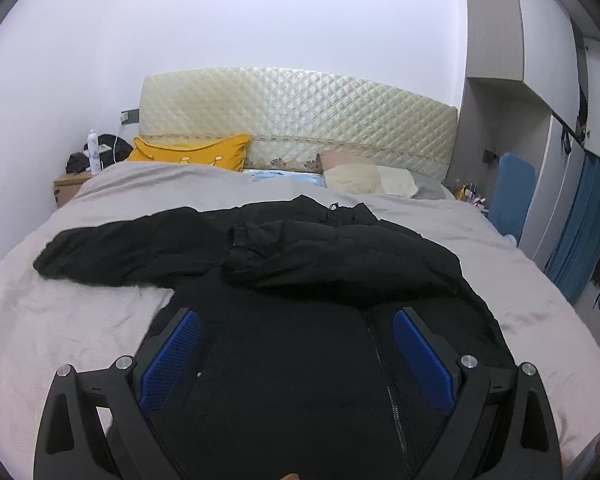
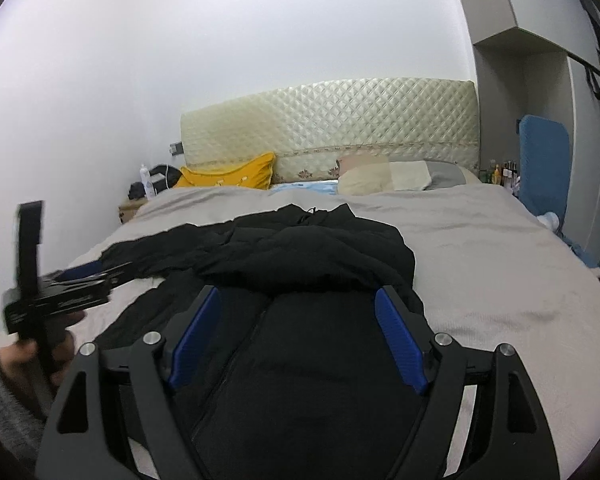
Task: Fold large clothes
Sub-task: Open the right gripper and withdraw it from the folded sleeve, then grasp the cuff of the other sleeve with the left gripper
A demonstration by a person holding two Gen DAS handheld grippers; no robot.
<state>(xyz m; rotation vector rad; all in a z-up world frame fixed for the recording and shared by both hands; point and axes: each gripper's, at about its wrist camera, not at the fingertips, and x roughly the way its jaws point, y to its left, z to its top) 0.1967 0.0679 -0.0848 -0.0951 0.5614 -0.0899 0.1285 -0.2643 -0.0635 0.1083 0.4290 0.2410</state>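
A large black zip-up jacket [image 1: 284, 360] lies front up on the grey bed sheet [image 1: 60, 328]. Its right sleeve [image 1: 308, 252] is folded across the chest, and its left sleeve [image 1: 112, 248] stretches out to the left. My left gripper [image 1: 296, 316] is open and empty above the jacket's lower body. My right gripper [image 2: 298, 294] is open and empty above the same jacket [image 2: 300, 380], just below the folded sleeve [image 2: 300, 260]. The left gripper also shows in the right wrist view [image 2: 84, 272], hand-held at the left over the outstretched sleeve.
A quilted cream headboard [image 1: 300, 120] stands at the back with a yellow pillow [image 1: 192, 152] and beige pillows [image 1: 364, 180]. A nightstand [image 1: 70, 186] with a bottle is at the back left. A wardrobe [image 1: 540, 60] and blue fabric [image 1: 580, 220] are on the right.
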